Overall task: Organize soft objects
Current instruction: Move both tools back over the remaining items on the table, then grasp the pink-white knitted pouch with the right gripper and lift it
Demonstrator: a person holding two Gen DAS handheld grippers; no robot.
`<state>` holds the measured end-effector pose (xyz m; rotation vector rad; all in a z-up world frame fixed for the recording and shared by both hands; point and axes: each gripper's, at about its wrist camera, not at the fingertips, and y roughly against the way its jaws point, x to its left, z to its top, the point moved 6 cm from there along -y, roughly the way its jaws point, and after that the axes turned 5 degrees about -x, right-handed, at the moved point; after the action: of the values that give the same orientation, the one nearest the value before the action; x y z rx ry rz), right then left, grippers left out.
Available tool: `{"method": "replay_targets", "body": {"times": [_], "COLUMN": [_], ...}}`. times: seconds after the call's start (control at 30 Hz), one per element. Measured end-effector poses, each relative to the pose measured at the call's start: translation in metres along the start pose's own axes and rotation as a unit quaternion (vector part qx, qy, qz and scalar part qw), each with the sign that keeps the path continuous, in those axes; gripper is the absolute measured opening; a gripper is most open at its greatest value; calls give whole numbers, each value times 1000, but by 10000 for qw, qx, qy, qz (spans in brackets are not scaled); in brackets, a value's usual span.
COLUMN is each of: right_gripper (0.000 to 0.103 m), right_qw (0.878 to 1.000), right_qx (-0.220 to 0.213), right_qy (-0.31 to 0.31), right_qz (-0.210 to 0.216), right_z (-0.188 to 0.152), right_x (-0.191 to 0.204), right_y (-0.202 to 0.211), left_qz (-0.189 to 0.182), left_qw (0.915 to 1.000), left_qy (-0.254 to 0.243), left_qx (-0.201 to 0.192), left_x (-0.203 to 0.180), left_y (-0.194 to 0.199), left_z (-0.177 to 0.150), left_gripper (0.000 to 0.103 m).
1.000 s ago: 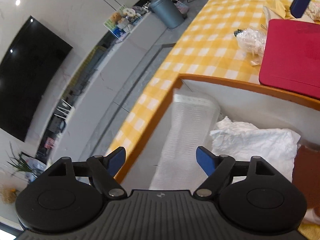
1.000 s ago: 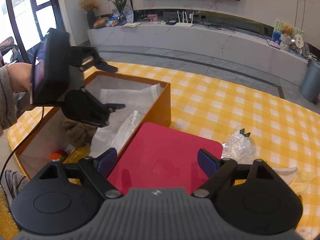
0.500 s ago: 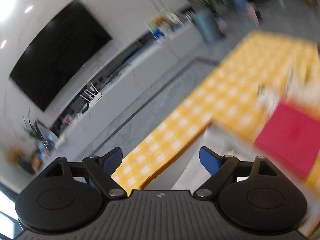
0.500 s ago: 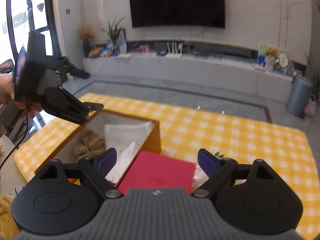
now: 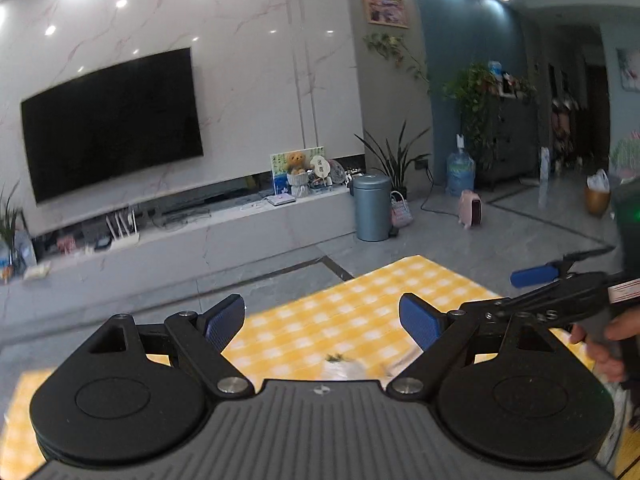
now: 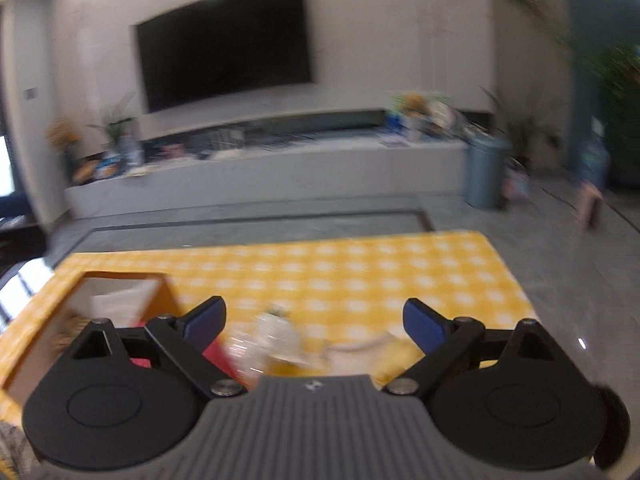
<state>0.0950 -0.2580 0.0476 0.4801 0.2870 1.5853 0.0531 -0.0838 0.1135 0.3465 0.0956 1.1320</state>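
My left gripper (image 5: 322, 320) is open and empty, held high above the yellow checked table (image 5: 360, 304) and pointing at the room. My right gripper (image 6: 314, 324) is open and empty, also raised above the table (image 6: 360, 272). It shows in the left wrist view (image 5: 536, 276) at the right, held by a hand. The orange storage box (image 6: 160, 292) with white soft items inside sits at the left. A clear crumpled plastic bag (image 6: 272, 336) lies near the red lid (image 6: 216, 356), both blurred. The bag's top shows in the left wrist view (image 5: 344, 368).
A TV (image 5: 112, 120) hangs on the marble wall above a long low console (image 5: 200, 232). A grey bin (image 5: 372, 206), plants and a pink heater (image 5: 470, 208) stand on the floor beyond the table's far edge.
Both grippers have lifted and tilted up from the box and the table to face the room. Both stayed open and empty.
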Motion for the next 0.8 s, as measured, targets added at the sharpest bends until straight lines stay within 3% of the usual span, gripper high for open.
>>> {"method": "replay_targets", "body": {"times": [0.13,0.3,0.5,0.8], "right_gripper": [94,94,94,101], "right_qw": [9978,9863,9587,9446], "right_qx": [318,1070,2497,2988], "right_qy": [-336,-473,-283,131], "right_qz": [-481,-1160,-1333,-1350], "right_z": [-23,-68,-129,-154], "right_x": [-40,-83,-109,-103], "right_y": [-18,-51,-92,-117], "left_qz": [80,-664,-713,-807], "left_qw": [9974,9887,9859,9900], "left_qy": [575,1075,1084,542], "left_qx": [429,803,1053,1025], "left_x": [-9,-23,-39,-60], "left_y": [-20,-54,-83,-70], "left_z": [-36,-75,-96,-116], "left_gripper": [102,102,102,102]}}
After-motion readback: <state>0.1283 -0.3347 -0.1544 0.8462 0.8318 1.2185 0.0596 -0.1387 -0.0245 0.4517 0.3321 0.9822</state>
